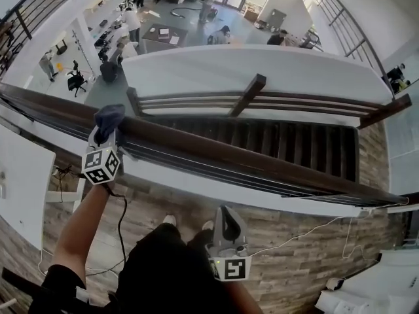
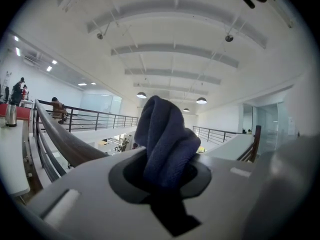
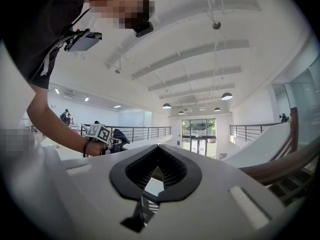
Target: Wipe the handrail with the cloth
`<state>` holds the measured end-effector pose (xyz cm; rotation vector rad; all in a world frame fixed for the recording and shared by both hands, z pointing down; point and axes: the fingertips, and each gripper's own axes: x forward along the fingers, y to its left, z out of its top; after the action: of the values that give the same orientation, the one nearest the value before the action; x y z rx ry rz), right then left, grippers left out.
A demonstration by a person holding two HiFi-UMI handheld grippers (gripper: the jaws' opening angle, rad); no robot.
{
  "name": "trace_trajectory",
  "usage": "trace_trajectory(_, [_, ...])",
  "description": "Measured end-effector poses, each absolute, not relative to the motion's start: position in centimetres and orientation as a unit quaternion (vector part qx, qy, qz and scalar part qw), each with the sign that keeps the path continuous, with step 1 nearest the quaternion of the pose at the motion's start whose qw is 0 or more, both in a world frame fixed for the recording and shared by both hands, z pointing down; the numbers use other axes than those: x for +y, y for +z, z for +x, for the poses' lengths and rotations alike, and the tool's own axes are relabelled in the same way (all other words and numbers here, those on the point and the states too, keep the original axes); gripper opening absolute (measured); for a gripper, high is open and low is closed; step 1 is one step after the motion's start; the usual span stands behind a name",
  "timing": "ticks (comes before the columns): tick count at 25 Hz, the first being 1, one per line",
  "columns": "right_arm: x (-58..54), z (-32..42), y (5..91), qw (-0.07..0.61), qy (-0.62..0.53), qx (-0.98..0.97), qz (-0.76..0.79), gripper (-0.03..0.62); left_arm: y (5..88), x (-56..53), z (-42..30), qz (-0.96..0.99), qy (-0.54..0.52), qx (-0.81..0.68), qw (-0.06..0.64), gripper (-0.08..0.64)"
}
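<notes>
So the biggest thing here is the open office floor [image 1: 163, 25] way down below, at the far side in the head view. Nearer is the wood plank floor [image 1: 294, 260] the person is standing on. Between the two a dark staircase [image 1: 262, 136] drops away just past the railing.

The handrail [image 1: 262, 162] is a long dark wooden bar crossing the whole head view, from far left down to the near right. It also shows up on the left in the left gripper view [image 2: 65, 139] and at the right edge of the right gripper view [image 3: 285, 166].

The person's left arm [image 1: 82, 227] reaches out to the rail on the left, with a black cable [image 1: 121, 221] hanging beside it.

The left tongs [image 1: 107, 129] sit right at the rail and are clamped on the cloth [image 1: 109, 115]. It's a dark blue wad resting on top of the handrail near its left end. In the left gripper view the cloth [image 2: 165, 139] bulges up out of the pinched tongs [image 2: 167, 176].

The right tongs [image 1: 226, 211] hang low on the near side, well apart from the rail, by the person's legs. Their tips are together with nothing in them [image 3: 157, 156].
</notes>
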<state>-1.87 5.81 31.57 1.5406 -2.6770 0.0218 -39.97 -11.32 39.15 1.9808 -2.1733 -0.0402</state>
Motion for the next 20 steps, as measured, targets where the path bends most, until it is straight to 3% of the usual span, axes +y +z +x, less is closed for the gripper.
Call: trace_trajectory(20, [3.7, 3.3, 30.9, 0.025, -0.001, -0.856, 0.516, 0.002, 41.6, -13.8, -36.2, 0.705, 0.049, -0.698, 0.112, 0.072])
